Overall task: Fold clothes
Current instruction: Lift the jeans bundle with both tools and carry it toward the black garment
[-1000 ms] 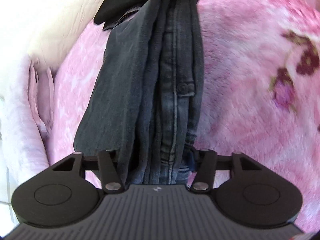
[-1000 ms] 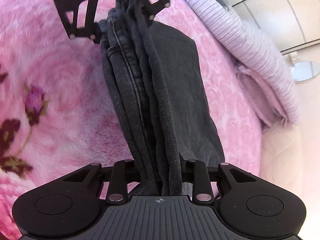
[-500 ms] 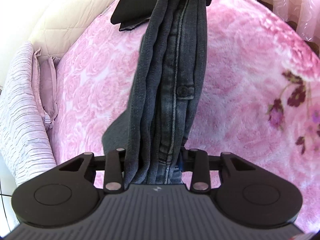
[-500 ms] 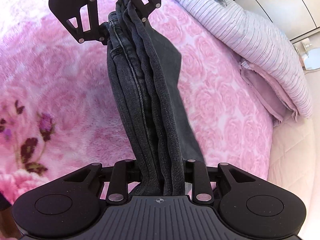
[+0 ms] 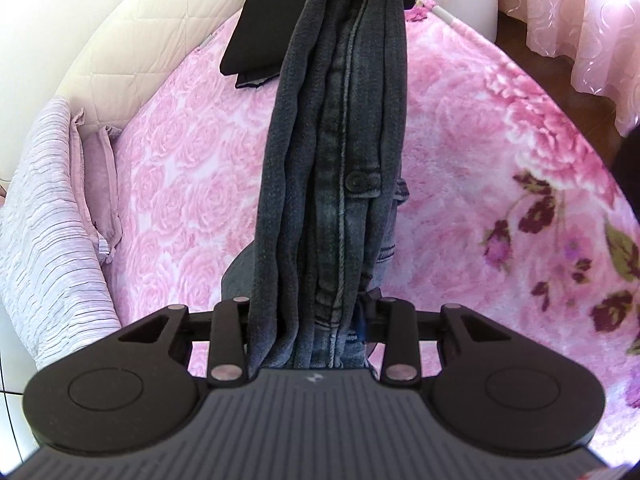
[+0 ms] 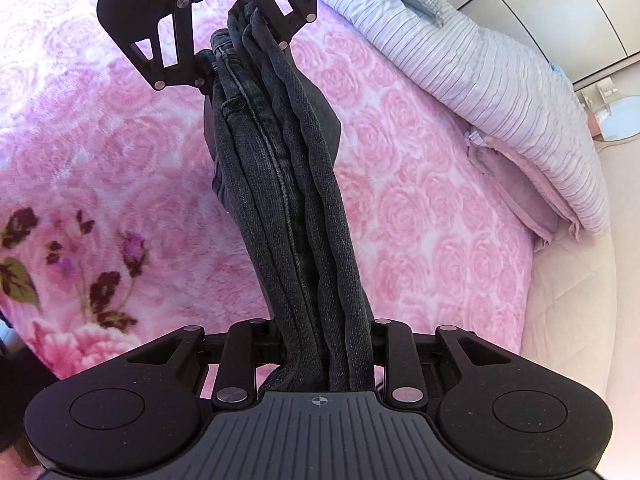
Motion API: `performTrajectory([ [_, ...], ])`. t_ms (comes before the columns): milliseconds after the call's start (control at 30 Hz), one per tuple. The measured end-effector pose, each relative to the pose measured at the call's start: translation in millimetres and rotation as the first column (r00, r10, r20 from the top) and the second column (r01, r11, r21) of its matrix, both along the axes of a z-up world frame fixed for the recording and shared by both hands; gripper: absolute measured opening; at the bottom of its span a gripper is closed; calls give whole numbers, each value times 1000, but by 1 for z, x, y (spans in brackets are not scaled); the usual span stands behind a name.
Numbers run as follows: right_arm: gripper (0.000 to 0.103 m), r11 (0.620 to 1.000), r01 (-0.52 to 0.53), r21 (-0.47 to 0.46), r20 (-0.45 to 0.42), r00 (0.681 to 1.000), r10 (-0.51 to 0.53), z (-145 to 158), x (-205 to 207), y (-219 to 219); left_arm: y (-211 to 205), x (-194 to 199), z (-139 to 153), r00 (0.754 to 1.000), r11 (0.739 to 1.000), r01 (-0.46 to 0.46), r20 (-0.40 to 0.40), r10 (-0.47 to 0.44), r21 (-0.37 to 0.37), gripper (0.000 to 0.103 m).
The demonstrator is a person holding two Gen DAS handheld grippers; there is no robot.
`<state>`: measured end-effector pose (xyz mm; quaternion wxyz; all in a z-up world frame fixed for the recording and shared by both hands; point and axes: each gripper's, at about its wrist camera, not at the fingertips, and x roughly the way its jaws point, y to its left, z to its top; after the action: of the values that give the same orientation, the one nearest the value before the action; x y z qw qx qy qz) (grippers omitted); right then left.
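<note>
While both tongs clamp them, jeans (image 5: 332, 168) stretch between (taut).

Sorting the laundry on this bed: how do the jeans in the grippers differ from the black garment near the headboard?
The jeans are grey denim with seams and a button; the black garment is plain black. The jeans hang bunched between the left gripper and right gripper, above the blanket; the black garment lies flat on it. Both are dark.
</note>
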<state>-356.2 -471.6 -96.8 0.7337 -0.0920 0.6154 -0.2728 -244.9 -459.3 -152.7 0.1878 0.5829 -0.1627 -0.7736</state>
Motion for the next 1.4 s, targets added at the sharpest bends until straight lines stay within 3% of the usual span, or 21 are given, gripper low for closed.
performTrajectory([
  [167, 26, 1000, -5, -4, 8, 1000, 5, 16, -23, 7, 0, -27, 20, 1000, 1000, -5, -11, 5, 8, 32],
  [300, 26, 999, -19, -40, 9, 1000, 19, 34, -61, -6, -19, -70, 44, 999, 1000, -20, -33, 20, -22, 32],
  [533, 26, 982, -47, -182, 19, 998, 52, 70, -179, -82, -94, -201, 87, 997, 984, -62, -55, 53, -169, 32],
  [733, 27, 931, -113, -346, -13, 993, 116, 70, -307, -194, -179, -334, 99, 988, 934, -152, -87, 130, -325, 32],
  [833, 27, 880, -134, -456, -45, 991, 127, 51, -363, -222, -196, -390, 69, 982, 900, -180, -120, 144, -397, 31],
  [933, 27, 856, -115, -503, -51, 993, 103, -7, -412, -227, -193, -438, -6, 988, 903, -148, -91, 121, -405, 33],
  [1033, 27, 916, -108, -387, -77, 993, 84, -102, -448, -218, -180, -471, -101, 996, 953, -75, 15, 83, -293, 39],
  [1067, 27, 936, -118, -331, -94, 991, 92, -132, -456, -213, -174, -478, -126, 996, 964, -55, 49, 70, -261, 39],
  [1100, 27, 939, -143, -314, -116, 987, 111, -154, -460, -204, -169, -481, -142, 996, 959, -45, 65, 66, -281, 40],
  [1167, 33, 939, -187, -289, -153, 977, 147, -193, -469, -187, -163, -478, -147, 996, 942, -49, 48, 68, -331, 42],
  [1200, 36, 929, -185, -321, -145, 979, 145, -195, -472, -181, -164, -474, -143, 997, 942, -52, 37, 68, -331, 43],
  [1400, 41, 924, -149, -352, -90, 988, 124, -174, -491, -165, -171, -460, -121, 999, 937, 1, 40, 14, -349, 47],
])
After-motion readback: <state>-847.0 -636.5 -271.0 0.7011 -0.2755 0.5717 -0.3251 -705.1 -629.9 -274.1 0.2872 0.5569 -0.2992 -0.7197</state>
